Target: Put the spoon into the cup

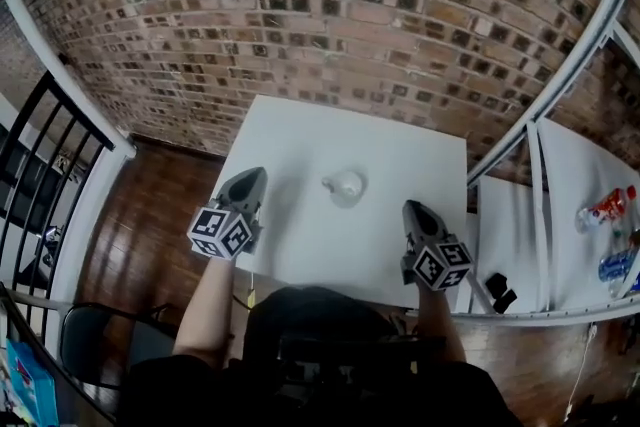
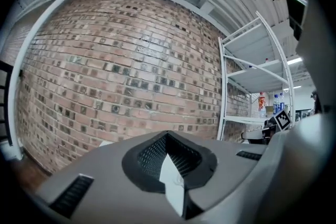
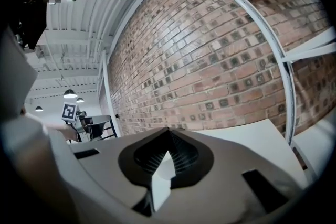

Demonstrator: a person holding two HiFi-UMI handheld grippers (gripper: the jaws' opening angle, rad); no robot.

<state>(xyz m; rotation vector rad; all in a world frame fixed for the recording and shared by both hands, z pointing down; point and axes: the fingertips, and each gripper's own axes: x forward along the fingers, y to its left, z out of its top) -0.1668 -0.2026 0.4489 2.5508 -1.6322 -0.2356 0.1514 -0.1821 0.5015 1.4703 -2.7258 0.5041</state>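
White table (image 1: 300, 140), cup (image 1: 345, 185) mid-table — left gripper (image 1: 254, 175), right gripper (image 1: 413, 208), fingers (image 2: 149, 157) closed, empty.

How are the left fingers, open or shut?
Shut: the left gripper has its fingers touching at the tips, nothing between them.

Your head camera looked steeply down over the white table (image 1: 300, 145); both gripper cameras sat close behind their jaws, facing level at the brick wall (image 2: 131, 71), which all three views shared
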